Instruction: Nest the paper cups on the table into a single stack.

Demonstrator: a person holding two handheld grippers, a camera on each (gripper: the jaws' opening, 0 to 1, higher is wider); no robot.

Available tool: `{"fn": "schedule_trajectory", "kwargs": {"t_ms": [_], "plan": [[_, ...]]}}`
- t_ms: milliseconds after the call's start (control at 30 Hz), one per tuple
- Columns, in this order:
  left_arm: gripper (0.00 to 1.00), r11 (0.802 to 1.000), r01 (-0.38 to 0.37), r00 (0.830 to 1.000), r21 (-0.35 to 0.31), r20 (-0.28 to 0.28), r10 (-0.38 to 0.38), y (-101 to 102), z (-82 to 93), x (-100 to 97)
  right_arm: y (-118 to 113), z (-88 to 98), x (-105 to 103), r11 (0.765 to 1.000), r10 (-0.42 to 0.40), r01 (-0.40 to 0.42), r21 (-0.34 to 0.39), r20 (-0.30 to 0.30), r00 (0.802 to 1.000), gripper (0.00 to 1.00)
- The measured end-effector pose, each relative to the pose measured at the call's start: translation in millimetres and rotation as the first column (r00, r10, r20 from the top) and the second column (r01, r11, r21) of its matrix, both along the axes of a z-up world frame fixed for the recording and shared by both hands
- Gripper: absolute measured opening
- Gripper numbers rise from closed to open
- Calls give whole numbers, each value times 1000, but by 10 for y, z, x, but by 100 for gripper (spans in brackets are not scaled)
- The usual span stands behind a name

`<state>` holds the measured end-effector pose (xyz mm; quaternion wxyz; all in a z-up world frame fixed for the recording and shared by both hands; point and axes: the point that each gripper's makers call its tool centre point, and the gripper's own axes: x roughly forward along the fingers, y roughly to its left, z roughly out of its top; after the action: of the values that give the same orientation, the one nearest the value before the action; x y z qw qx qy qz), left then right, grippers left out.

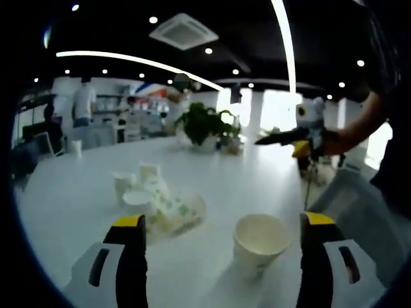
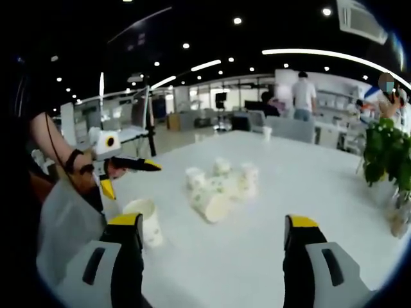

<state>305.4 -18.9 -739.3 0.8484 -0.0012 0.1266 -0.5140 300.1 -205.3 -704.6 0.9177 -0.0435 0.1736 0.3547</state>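
A white paper cup (image 1: 260,240) stands upright and alone on the white table (image 1: 77,212), just ahead of my left gripper (image 1: 223,221), whose jaws are wide apart with nothing between them. A cluster of several cups (image 1: 154,199), some upright and some on their sides with green print, sits further left. In the right gripper view the lone cup (image 2: 144,221) is by the left jaw and the cluster (image 2: 218,186) lies ahead at mid-table. My right gripper (image 2: 215,221) is open and empty. Each gripper appears in the other's view: right gripper (image 1: 279,144), left gripper (image 2: 128,176).
A potted plant (image 1: 205,125) stands at the far side of the table, also at the right edge (image 2: 385,151). One small cup (image 2: 266,133) sits far off near the chairs (image 2: 292,128). People stand in the background. A person's arm (image 1: 359,128) holds the right gripper.
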Motion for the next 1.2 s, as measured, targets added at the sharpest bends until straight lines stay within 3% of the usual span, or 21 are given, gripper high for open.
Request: {"fn": "schedule_trajectory", "kwargs": {"t_ms": [267,400,500,700,1200], "plan": [[98,1000,-16,1000,18,4,15,72,-13,29,15,-12,17,1000,2,-2,-1,-2,1000,89],[98,998,-64,998,14,-23,64,171,-21,59,42,-20,41,1000,6,-6,-1,-1,1000,88],[98,995,-97,995,3,7,97,253,28,69,67,-15,57,1000,11,-11,6,1,1000,88],[98,991,-129,992,19,4,129,388,25,77,101,-45,94,1000,22,-22,3,-3,1000,88],[98,957,-289,957,32,22,288,980,38,282,204,-123,284,999,36,-36,-3,-22,999,86]]}}
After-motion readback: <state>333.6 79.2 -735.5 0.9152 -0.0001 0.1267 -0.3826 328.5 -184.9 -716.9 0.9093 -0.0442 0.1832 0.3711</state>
